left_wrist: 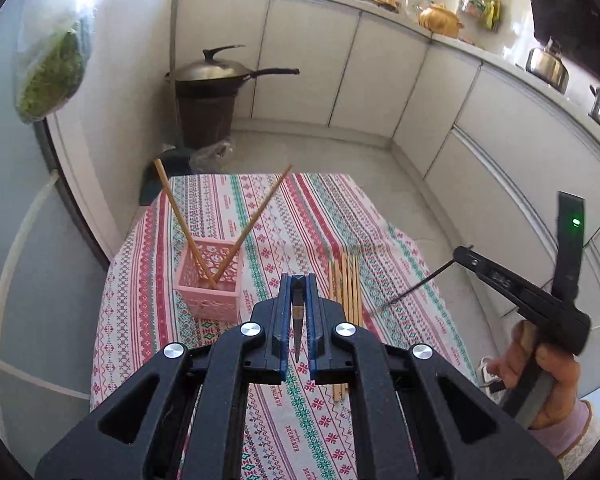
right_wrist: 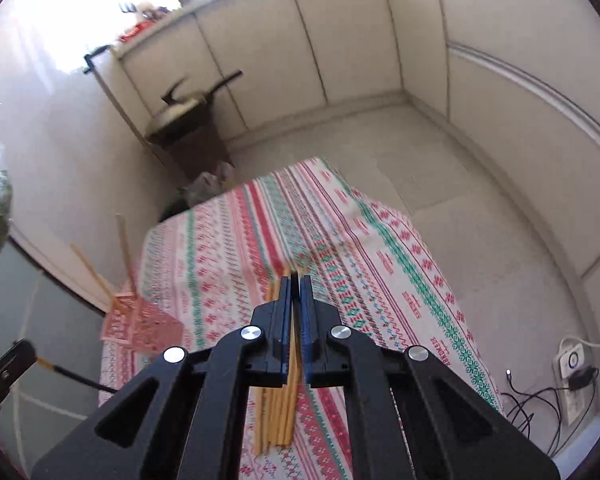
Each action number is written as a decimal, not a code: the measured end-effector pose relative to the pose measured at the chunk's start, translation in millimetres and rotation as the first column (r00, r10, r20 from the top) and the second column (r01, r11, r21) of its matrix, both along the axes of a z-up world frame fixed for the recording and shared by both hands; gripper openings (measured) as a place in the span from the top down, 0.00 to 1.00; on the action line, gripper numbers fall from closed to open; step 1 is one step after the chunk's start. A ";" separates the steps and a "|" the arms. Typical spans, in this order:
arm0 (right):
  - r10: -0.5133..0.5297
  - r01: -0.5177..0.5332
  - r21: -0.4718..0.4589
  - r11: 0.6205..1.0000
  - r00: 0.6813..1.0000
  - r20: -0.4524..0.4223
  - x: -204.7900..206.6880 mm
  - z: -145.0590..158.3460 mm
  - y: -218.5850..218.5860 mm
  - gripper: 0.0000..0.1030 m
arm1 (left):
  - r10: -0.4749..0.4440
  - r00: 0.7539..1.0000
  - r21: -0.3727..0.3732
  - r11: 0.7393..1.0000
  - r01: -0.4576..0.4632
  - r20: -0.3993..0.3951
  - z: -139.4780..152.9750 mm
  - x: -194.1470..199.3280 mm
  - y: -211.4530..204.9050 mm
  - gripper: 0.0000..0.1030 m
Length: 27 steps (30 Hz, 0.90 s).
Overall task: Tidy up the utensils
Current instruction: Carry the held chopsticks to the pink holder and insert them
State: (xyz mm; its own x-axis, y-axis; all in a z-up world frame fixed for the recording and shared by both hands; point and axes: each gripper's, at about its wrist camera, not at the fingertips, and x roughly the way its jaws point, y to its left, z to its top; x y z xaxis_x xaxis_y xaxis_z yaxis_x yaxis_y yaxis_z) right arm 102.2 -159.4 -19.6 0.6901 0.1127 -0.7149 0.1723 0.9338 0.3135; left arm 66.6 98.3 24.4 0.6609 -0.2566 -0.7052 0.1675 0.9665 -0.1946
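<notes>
A pink lattice basket (left_wrist: 210, 278) stands on the patterned tablecloth (left_wrist: 300, 216) and holds two wooden chopsticks (left_wrist: 256, 220) that lean apart. My left gripper (left_wrist: 299, 282) is shut on a dark-tipped chopstick (left_wrist: 297, 320), seen end-on, above the cloth just right of the basket. Several loose wooden chopsticks (left_wrist: 346, 292) lie side by side on the cloth. My right gripper (right_wrist: 295, 280) is shut on a chopstick (right_wrist: 294, 376) above that bundle (right_wrist: 278, 420). In the left wrist view the right gripper (left_wrist: 458, 254) holds a dark-tipped stick at the table's right edge. The basket (right_wrist: 140, 322) is blurred at the left.
A covered wok (left_wrist: 216, 68) sits on a dark bin (left_wrist: 206, 120) in the far corner. White cabinets (left_wrist: 340, 60) line the back and right. A bag of greens (left_wrist: 50, 68) hangs at the left. A power strip with cables (right_wrist: 572, 372) lies on the floor at the right.
</notes>
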 end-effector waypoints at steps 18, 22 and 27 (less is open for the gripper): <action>0.125 -0.167 0.191 0.967 0.969 0.215 -14.2 103.6 53.3 0.96 | 0.245 0.958 -0.134 0.965 -0.226 0.149 69.7 10.7 76.2 0.94; 0.156 -0.205 0.212 0.956 0.961 0.227 -8.4 112.4 66.0 0.96 | 0.281 0.952 -0.127 0.956 -0.266 0.122 64.7 32.2 82.9 0.94; 0.158 -0.212 0.236 0.948 0.961 0.228 7.2 115.5 77.1 0.96 | 0.311 0.949 -0.116 0.945 -0.305 0.043 35.0 65.0 95.4 0.94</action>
State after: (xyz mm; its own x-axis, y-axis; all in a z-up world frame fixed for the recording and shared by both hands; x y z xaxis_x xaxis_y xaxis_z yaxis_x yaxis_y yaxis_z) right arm 109.4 -82.3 95.9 0.7670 0.4131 -0.4909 -0.0891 0.8263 0.5562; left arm 131.6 193.7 59.5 0.7597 -0.1050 -0.6418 -0.1206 0.9470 -0.2976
